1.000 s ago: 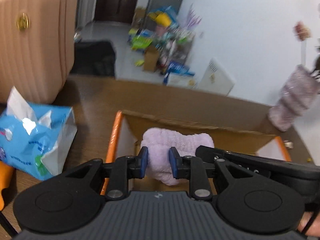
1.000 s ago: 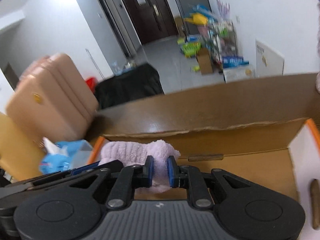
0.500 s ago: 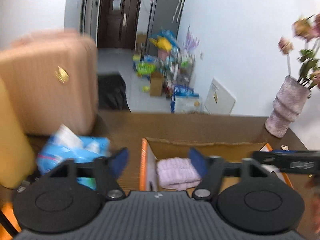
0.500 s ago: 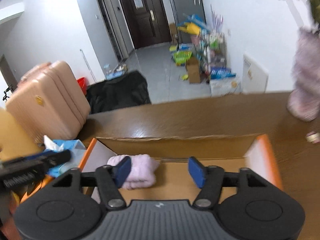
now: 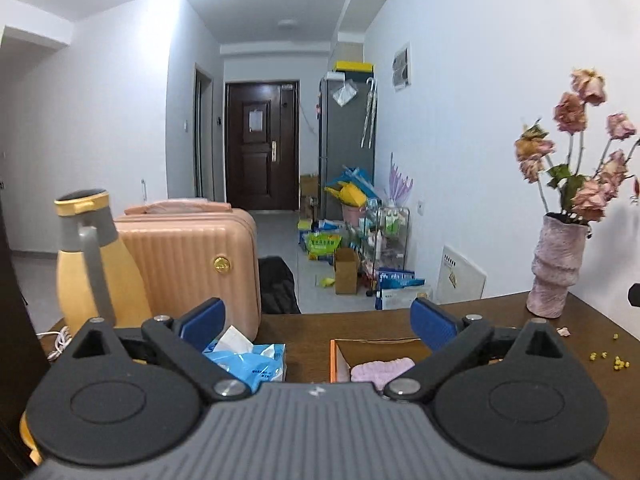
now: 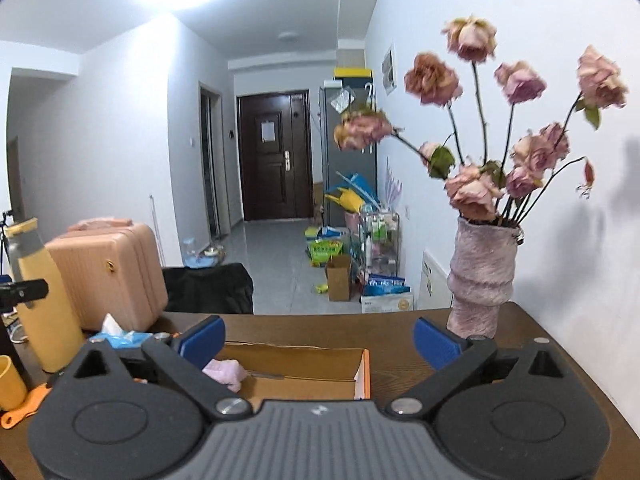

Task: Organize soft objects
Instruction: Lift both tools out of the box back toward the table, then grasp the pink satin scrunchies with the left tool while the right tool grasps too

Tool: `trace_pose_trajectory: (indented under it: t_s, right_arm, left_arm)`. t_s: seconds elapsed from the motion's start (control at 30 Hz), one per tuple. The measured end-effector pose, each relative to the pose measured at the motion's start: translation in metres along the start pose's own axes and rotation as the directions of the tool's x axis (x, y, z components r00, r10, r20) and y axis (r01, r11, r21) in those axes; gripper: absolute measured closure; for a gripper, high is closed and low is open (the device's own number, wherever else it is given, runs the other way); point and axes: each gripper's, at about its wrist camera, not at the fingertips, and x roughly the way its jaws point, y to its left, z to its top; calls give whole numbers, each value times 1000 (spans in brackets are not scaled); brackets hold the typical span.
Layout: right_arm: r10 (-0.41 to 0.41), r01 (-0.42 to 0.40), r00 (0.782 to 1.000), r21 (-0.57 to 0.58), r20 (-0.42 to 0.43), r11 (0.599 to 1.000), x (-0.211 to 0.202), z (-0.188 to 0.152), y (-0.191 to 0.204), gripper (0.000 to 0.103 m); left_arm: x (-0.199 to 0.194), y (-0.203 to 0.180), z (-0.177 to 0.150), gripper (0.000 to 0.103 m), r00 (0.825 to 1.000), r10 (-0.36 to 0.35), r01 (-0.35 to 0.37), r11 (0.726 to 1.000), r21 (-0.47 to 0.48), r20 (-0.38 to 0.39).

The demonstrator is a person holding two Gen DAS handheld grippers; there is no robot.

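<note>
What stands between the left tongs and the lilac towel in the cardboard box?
Nothing visible does. The lilac towel lies in the open-topped cardboard box, just ahead of the left tongs, whose jaws have just been opening and hold nothing. The tissue pack sits outside the box, to its left.

The right gripper (image 6: 318, 340) has just been opening, jaws wide with nothing between them. Below, the lilac towel (image 6: 225, 373) lies in the cardboard box (image 6: 362, 372); a vase (image 6: 482, 276) stands beside it.
</note>
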Motion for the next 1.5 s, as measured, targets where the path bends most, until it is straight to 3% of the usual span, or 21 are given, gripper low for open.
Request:
trace_pose_trajectory:
  t_s: [0.1, 0.2, 0.43, 0.63, 0.77, 0.97, 1.17, 1.23, 1.33, 1.4, 1.5]
  right_arm:
    - [-38, 39, 998, -18, 53, 999, -44, -26, 6, 1]
    - [-3, 11, 991, -61, 132, 998, -100, -70, 17, 0]
    - [34, -26, 989, -56, 146, 998, -209, -166, 47, 0]
    - [7, -7, 996, 2, 89, 1000, -273, -231, 65, 0]
    - [76, -76, 996, 5, 53, 997, -298, -252, 72, 0]
    - [82, -84, 994, 19, 73, 996, -295, -248, 82, 0]
    - [71, -72, 997, 63, 18, 995, -270, -261, 84, 0]
    - [83, -80, 996, 81, -34, 993, -251, -266, 84, 4]
    - [118, -106, 987, 112, -112, 988, -221, -269, 87, 19]
    - [131, -118, 984, 117, -117, 986, -202, -264, 90, 28]
    - [137, -129, 986, 83, -99, 988, -170, -246, 99, 48]
  left_arm:
    - [-56, 8, -30, 1, 998, 14, -14, 1000, 1, 65]
    - [-114, 10, -72, 1, 994, 21, -25, 999, 34, 111]
    - [-236, 7, -154, 0, 979, -45, 32, 997, 66, 196]
    - [-292, 10, -204, 0, 987, -43, 36, 998, 53, 152]
    - [-314, 19, -219, 0, 991, -36, 32, 999, 40, 129]
    - [-308, 26, -222, 0, 994, -10, 8, 1000, 19, 112]
    - [-281, 24, -235, 0, 999, -48, 48, 999, -1, 23]
    - [-262, 20, -236, 0, 998, -70, 70, 998, -1, -4]
    - [-230, 15, -236, 0, 994, -95, 95, 995, -15, -58]
    - [-204, 13, -230, 0, 989, -130, 127, 991, -35, -78]
    - [-166, 11, -218, 0, 985, -154, 149, 987, -66, -84]
